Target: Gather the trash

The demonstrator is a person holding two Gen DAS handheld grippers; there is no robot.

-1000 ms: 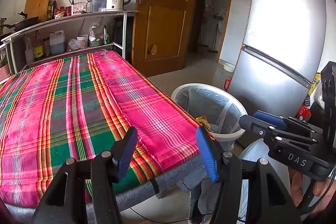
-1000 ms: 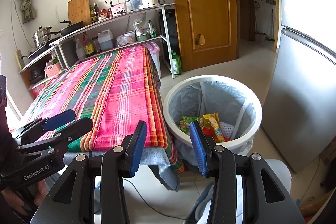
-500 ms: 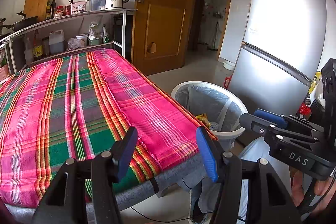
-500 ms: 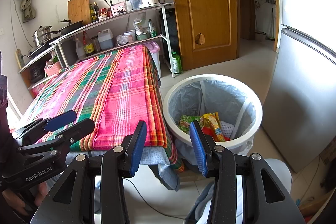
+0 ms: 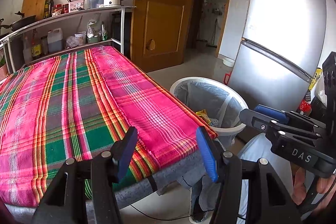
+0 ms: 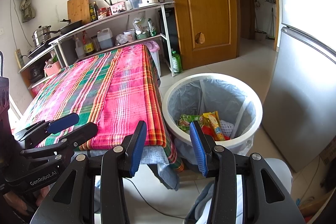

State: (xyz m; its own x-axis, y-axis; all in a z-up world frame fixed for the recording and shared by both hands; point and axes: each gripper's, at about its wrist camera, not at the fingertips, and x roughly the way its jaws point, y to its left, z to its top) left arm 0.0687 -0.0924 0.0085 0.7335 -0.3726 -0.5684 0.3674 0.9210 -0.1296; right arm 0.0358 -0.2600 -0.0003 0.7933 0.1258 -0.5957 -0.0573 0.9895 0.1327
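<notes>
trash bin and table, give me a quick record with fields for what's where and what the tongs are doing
bin: white trash bin with a grey liner, on the floor beside the table's corner
bin contents: snack wrappers, green, yellow and red
table: plaid cloth covers it, no loose trash visible on top
left tongs: left gripper open, nothing between the pads, over the table's near edge
right tongs: right gripper open, empty, between the table's corner and the bin
fridge: silver fridge behind the bin
</notes>
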